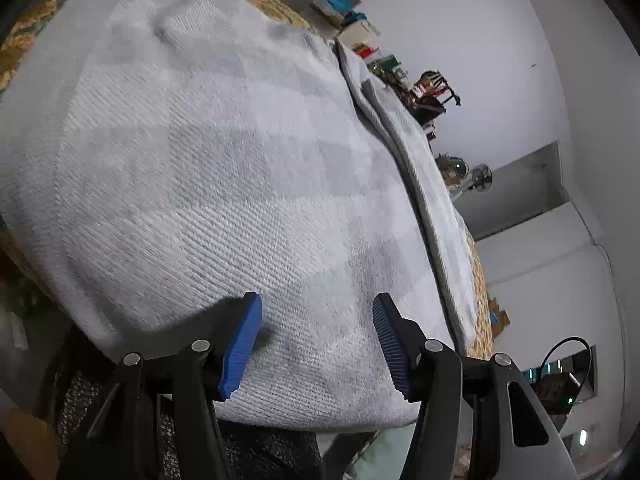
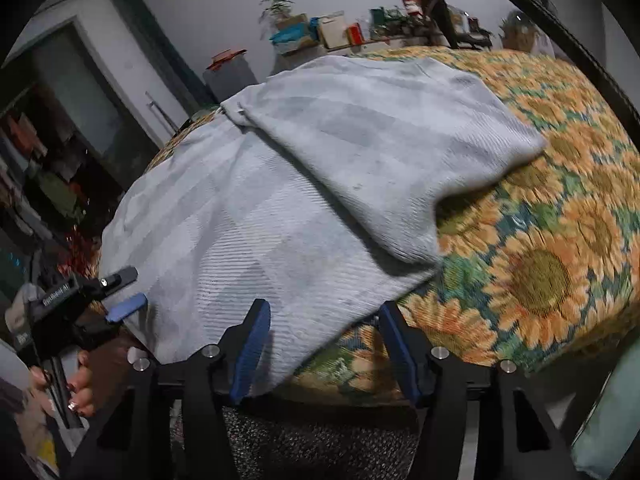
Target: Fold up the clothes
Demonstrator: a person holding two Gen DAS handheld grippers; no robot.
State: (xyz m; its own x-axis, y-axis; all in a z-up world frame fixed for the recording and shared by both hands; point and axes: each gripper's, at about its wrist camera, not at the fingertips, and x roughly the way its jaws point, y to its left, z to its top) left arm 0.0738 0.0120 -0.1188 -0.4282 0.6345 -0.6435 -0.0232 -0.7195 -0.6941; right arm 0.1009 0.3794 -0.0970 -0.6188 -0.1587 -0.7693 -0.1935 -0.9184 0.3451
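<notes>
A pale grey knitted garment [image 1: 224, 184] with a faint check pattern lies spread on a table under a sunflower cloth [image 2: 540, 272]. One part of the garment [image 2: 380, 140] is folded over the rest, and the fold's edge shows as a ridge [image 1: 404, 160] in the left wrist view. My left gripper [image 1: 316, 344] stands open over the garment's near edge, its blue pads [image 1: 240, 348] apart and off the fabric. It also shows at the left of the right wrist view, held in a hand [image 2: 84, 384]. My right gripper [image 2: 326, 348] is open astride the garment's near corner [image 2: 304, 340].
Shelves with boxes, plants and small items [image 2: 340, 28] line the far wall. A dark doorway and cabinet [image 2: 60, 120] stand to the left. Two fans [image 1: 476, 176] sit beyond the table. Bare sunflower cloth stretches to the right of the garment.
</notes>
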